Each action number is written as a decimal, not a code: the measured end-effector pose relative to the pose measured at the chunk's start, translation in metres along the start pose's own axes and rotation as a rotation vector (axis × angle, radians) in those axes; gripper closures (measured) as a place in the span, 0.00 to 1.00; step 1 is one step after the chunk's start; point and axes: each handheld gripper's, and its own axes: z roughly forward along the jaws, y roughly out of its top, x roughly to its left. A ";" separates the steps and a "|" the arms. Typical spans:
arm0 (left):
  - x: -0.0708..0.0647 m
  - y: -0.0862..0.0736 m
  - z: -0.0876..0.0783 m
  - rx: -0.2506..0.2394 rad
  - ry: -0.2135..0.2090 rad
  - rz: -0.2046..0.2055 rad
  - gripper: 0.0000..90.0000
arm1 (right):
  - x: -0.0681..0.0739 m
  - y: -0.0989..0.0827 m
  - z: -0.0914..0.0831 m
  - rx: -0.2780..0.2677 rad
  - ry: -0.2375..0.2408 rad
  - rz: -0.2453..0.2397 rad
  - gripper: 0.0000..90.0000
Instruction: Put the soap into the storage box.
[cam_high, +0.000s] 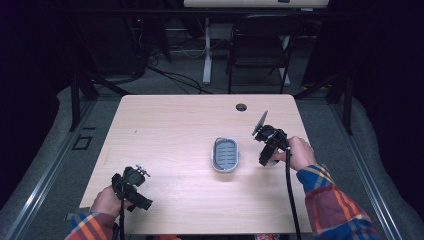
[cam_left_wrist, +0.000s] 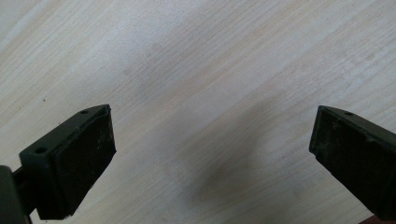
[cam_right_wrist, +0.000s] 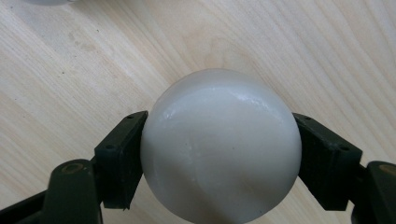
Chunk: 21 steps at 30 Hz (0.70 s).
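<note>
A: Start with the table (cam_high: 170, 130). It's pale wood, mostly bare, and the grey soap dish (cam_high: 225, 154) sits near its middle, long side running away from the person.

B: And the two claws?

A: The left claw (cam_high: 142, 201) rests low at the near left corner, well apart from the dish. In the left gripper view its jaws stand wide apart over bare wood, released and holding nothing. The right claw (cam_high: 266, 159) is just right of the dish, clenched on a smooth white rounded soap (cam_right_wrist: 219, 149). In the right gripper view both pads press the soap's widest part from either side, just above the table.

B: So the step in hand looks like setting the soap into the dish?

A: That's my reading. The soap is slick and rounded, so I'd keep the squeeze steady, lift enough to clear the dish's rim, and travel left slowly. Centre it over the ribbed floor before lowering, then release only once it's resting.

B: What could go wrong?

A: A glancing touch on the rim could push the light dish aside, and opening early could let the soap roll off.
</note>
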 end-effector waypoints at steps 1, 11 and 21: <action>0.000 0.000 0.000 0.000 0.000 0.000 0.00 | 0.000 0.001 -0.001 0.008 -0.001 -0.005 0.27; 0.000 0.000 0.000 0.000 0.000 0.000 0.00 | 0.002 0.009 -0.008 -0.010 -0.003 -0.018 0.27; 0.000 0.000 0.000 0.000 0.000 0.000 0.00 | 0.006 0.022 -0.013 -0.006 -0.002 -0.037 0.27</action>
